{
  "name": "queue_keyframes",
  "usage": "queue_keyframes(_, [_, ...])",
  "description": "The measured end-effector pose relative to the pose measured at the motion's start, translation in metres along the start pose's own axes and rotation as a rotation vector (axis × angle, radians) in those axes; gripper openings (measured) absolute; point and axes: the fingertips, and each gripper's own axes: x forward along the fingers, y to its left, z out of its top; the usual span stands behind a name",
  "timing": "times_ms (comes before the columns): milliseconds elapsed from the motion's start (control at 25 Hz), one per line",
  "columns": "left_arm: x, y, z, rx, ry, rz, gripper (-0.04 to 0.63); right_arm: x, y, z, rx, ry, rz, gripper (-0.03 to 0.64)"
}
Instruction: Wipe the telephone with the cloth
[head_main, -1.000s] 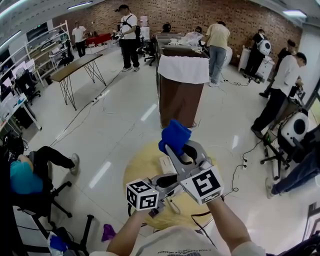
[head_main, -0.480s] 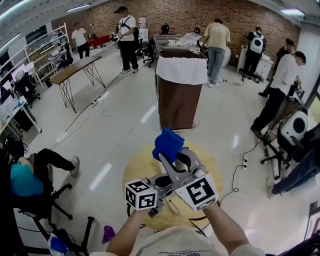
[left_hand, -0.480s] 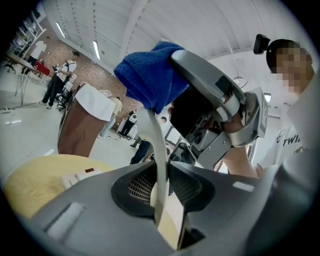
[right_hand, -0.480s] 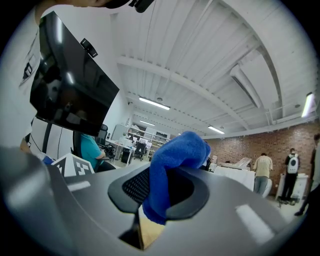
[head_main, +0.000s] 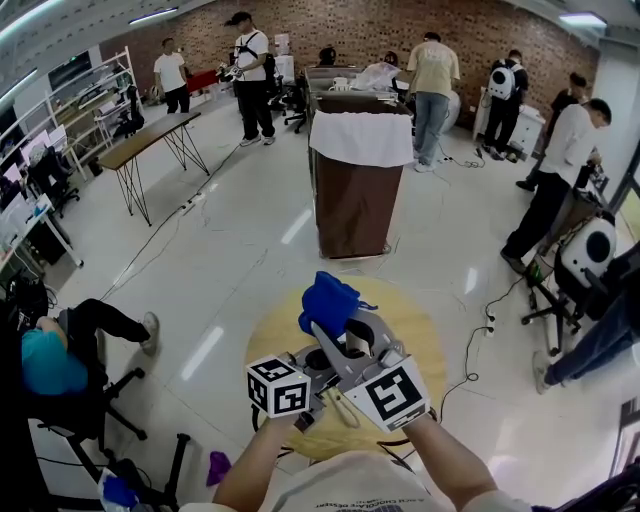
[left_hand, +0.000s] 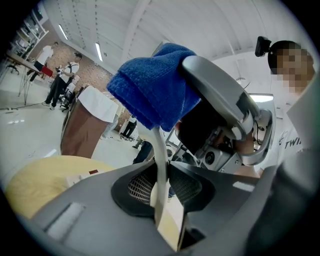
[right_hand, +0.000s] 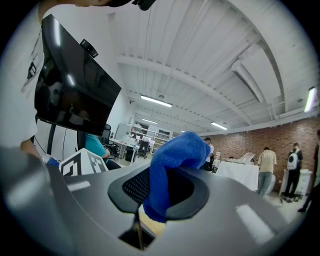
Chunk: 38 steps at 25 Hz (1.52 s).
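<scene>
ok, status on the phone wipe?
Right gripper shut on blue cloth. Left gripper shut on thin white strip, cloth at its top. Phone itself unclear.

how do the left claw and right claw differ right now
The right claw is clamped on the blue cloth; the left claw grips only a thin white strip. In the head view the right claw reaches further forward than the left claw. Both are grey and shut.

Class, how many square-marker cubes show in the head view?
2: the left cube low, just left of centre; the right cube beside it to the right, bigger and tilted. None looks hidden.
</scene>
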Motion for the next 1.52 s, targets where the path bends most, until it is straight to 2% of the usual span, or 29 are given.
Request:
queue_keyframes(400, [-0.004, 0.008, 0.009, -0.013, -0.029, 0.003, 0.077, -0.002, 0.02, -0.015, 0.01, 0.037, 0.036, 0.071])
queue_keyframes(600, [-0.009, 0.011, 0.009, -0.025, -0.037, -0.001, 0.077, 0.0, 0.021, -0.015, 0.003, 0.031, 0.026, 0.071])
queue_keyframes(840, [-0.015, 0.013, 0.013, -0.041, -0.051, -0.001, 0.077, -0.009, -0.022, 0.006, -0.027, -0.035, -0.079, 0.071])
queue_keyframes(1080, [-0.033, 0.012, 0.024, -0.076, -0.09, -0.026, 0.077, -0.02, -0.065, -0.009, -0.049, -0.024, -0.192, 0.071])
queue_keyframes(1320, [-0.049, 0.004, 0.044, -0.103, -0.117, -0.093, 0.077, -0.02, -0.076, -0.042, -0.09, 0.02, -0.186, 0.071])
queue_keyframes(1520, [-0.054, -0.02, 0.062, -0.09, -0.098, -0.196, 0.077, -0.012, -0.064, -0.062, -0.221, 0.055, -0.118, 0.071])
